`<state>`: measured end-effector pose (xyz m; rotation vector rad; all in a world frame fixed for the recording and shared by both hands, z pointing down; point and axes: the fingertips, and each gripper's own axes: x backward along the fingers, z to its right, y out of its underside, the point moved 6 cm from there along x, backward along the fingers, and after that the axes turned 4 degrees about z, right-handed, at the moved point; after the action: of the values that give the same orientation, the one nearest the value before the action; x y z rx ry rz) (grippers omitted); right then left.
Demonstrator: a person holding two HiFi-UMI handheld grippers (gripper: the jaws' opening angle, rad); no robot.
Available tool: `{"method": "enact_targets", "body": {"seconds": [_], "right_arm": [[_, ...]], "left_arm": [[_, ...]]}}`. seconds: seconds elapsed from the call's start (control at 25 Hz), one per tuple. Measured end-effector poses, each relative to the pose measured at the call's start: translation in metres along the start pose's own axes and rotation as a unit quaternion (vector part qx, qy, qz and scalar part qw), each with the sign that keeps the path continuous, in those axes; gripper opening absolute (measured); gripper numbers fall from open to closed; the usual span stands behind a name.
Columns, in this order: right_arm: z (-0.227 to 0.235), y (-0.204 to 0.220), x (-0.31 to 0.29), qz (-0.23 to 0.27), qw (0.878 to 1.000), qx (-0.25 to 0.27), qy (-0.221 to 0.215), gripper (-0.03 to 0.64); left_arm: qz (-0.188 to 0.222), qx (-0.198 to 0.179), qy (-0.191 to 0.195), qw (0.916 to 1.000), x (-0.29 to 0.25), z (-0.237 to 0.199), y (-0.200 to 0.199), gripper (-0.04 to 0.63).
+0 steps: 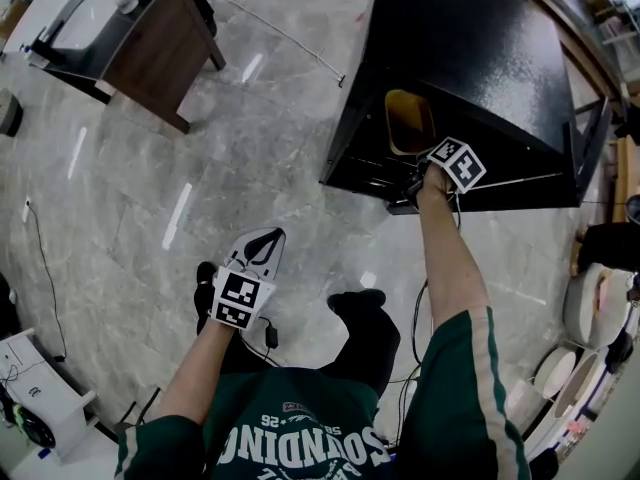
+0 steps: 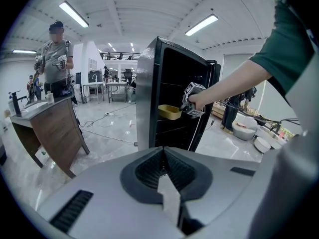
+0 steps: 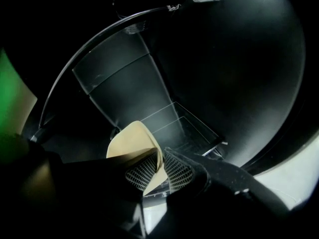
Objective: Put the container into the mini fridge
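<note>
Marble floor (image 1: 250, 168), one mini fridge (image 1: 480, 58), one yellow container (image 1: 408, 120) pointing into it, rim pinched by right hand-held gripper (image 3: 160, 166), left hand-held gripper (image 2: 163, 153) closed, empty.

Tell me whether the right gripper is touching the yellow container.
Touching. The right gripper view shows the right gripper with its two ribbed pads clamped on the yellow container wall, no gap on either side.

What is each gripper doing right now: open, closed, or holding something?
Left gripper: fingers closed, holding nothing.
Right gripper: fingers closed on the yellow container.
</note>
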<state>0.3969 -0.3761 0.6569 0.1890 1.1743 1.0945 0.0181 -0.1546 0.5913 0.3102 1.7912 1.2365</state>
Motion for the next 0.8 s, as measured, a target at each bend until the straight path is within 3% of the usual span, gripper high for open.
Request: {"method": "enact_targets", "body": {"seconds": [0.32,0.8], "right_arm": [[-0.004,-0.005,-0.003,0.011,1.0,-0.011,-0.009,0.044],[-0.009,-0.013,0.02,0.071,0.997,0.013,-0.023,0.044]], "left_arm": [[-0.004,0.0,-0.009,1.0,0.01,-0.006,0.002,0.015],[-0.005,0.0,0.0,1.0,0.016,-0.007,0.004,0.015]]}}
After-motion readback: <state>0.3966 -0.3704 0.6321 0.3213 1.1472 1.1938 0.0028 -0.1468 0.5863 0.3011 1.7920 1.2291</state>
